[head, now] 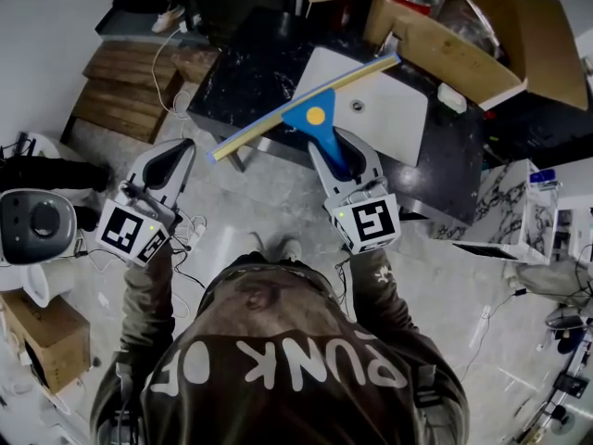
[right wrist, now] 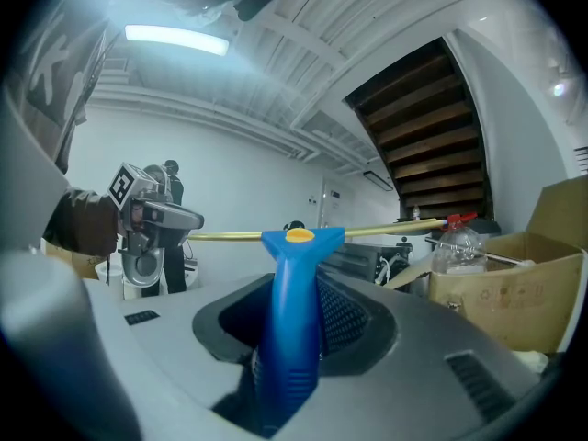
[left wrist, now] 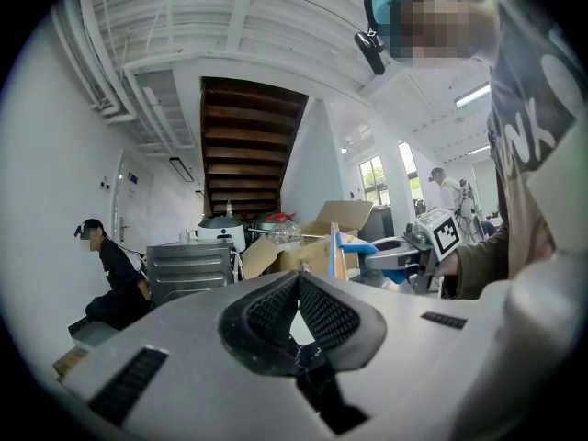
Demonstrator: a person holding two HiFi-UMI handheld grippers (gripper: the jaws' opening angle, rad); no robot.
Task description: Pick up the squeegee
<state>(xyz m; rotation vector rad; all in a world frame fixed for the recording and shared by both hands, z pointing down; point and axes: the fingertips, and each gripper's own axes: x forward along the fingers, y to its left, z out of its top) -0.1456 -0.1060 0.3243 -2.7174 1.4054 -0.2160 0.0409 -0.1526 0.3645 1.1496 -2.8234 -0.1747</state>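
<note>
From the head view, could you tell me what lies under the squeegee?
The squeegee, in the right gripper, hangs over a white sink in a dark counter; its blade hides a strip of both.

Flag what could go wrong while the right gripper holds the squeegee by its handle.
1. The squeegee has a long blade jutting sideways. In the head view one end sits close to the cardboard box, so a swing could clip it.
2. The other end lies near the left gripper, whose jaws are shut and empty; the two could knock.
3. The right gripper clamps only the blue handle, so the blade might twist in the jaws.
</note>
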